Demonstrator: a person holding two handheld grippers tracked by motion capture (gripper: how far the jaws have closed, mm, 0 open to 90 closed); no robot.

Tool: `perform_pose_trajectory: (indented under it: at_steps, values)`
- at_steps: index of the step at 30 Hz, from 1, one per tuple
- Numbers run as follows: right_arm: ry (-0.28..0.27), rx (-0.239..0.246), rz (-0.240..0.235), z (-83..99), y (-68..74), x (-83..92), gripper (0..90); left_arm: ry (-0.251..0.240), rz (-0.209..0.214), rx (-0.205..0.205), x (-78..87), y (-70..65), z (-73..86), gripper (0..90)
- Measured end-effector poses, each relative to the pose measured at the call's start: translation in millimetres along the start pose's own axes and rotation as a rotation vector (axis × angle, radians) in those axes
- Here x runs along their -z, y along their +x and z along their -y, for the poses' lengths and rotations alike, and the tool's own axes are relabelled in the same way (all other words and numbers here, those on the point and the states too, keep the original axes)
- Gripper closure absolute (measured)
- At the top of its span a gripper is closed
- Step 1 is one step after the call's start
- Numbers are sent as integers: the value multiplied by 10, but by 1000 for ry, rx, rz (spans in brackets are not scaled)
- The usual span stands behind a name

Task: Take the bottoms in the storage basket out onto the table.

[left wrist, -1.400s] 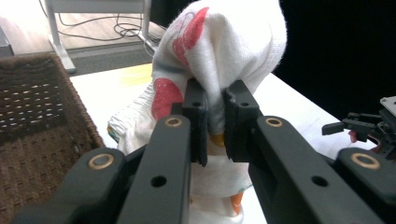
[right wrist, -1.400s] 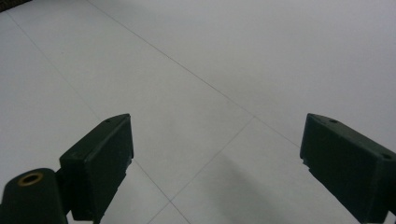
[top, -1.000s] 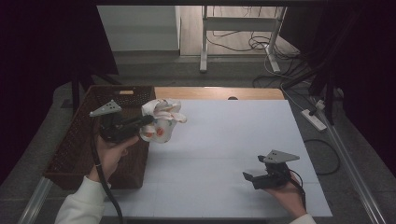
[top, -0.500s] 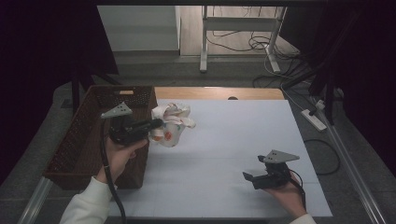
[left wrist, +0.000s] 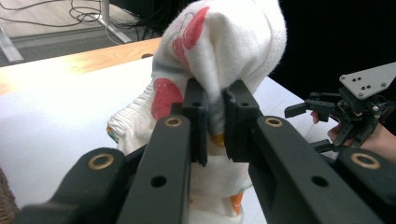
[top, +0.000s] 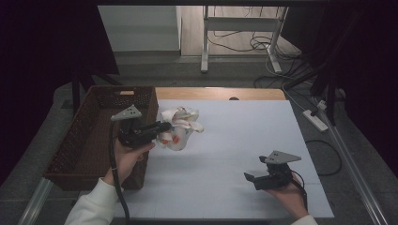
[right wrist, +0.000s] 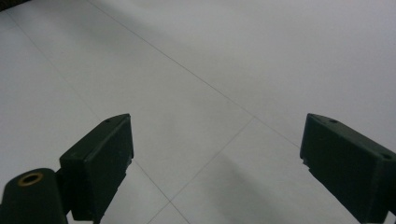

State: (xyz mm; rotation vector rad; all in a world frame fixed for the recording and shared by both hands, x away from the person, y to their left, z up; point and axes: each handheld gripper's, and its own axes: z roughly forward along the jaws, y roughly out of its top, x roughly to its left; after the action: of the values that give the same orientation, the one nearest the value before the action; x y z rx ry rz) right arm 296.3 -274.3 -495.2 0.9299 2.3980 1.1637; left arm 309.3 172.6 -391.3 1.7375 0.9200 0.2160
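Note:
A crumpled white cloth (top: 180,128) with red and orange prints hangs above the left part of the white table (top: 234,136), just right of the basket. My left gripper (top: 165,127) is shut on a fold of it. In the left gripper view both pads pinch the cloth (left wrist: 219,60) at my left gripper (left wrist: 215,122), and the fabric bulges above and droops below the jaws. My right gripper (top: 250,177) rests low over the table's front right, held in a hand. Its jaws stand wide apart with nothing between them, and my right gripper (right wrist: 215,154) looks onto bare white tabletop.
A dark brown woven basket (top: 75,140) stands at the table's left edge, right beside the left hand. A strip of wooden tabletop (top: 220,93) shows along the far edge. Cables and a metal stand leg (top: 204,37) lie on the floor beyond.
My left gripper has carried the cloth to the right, from over the basket's right rim to above the white table. The right gripper has stayed where it was.

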Motion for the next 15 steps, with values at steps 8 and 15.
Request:
perform_pose_trajectory:
  at_steps: [8, 15]
  values:
    - [-4, -3, -2, 0, -1, 2, 99, 18, 16, -10, -100, -62, 13, 809]
    - [-6, -5, -2, 0, 1, -1, 99, 32, 26, -12, -181, -98, 29, 809]
